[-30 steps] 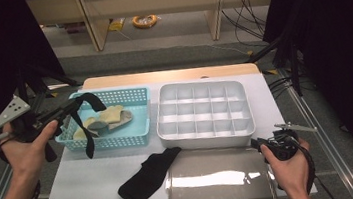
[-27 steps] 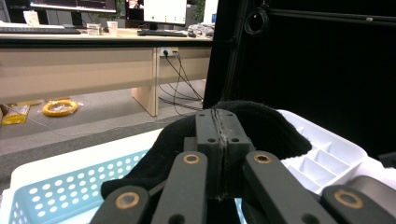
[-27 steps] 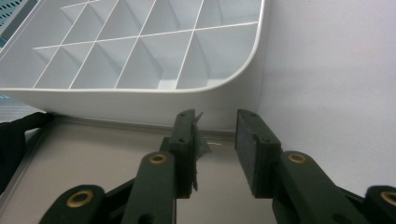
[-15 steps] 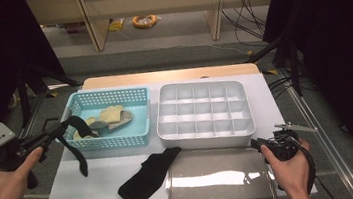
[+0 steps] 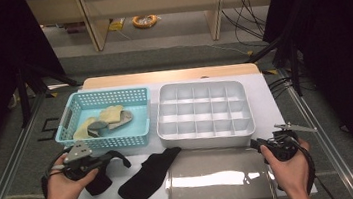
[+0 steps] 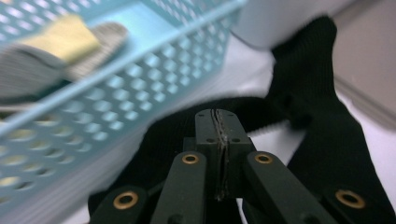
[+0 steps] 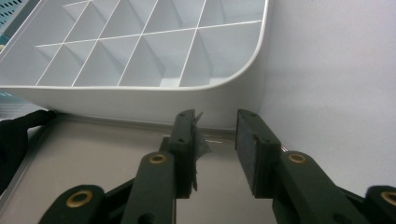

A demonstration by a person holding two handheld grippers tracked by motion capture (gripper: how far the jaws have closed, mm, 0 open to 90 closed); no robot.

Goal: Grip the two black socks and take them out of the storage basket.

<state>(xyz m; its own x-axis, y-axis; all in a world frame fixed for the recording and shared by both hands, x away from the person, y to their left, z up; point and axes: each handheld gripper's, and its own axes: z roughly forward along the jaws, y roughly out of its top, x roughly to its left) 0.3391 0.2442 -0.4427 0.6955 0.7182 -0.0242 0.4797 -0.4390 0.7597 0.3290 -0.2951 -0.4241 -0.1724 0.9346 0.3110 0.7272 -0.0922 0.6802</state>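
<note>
sock (in left tongs) | beside basket edge

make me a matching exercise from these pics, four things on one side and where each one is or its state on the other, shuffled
Things:
1. left gripper
2. right gripper
3. yellow sock
4. clear lid

States or places:
A. lying in the blue basket
B. jaws apart, nothing between them
C. flat on the table in front of the white divider tray
D. shut on a black sock

Pairs: 1-D, 2-B, 3-A, 4-C
</note>
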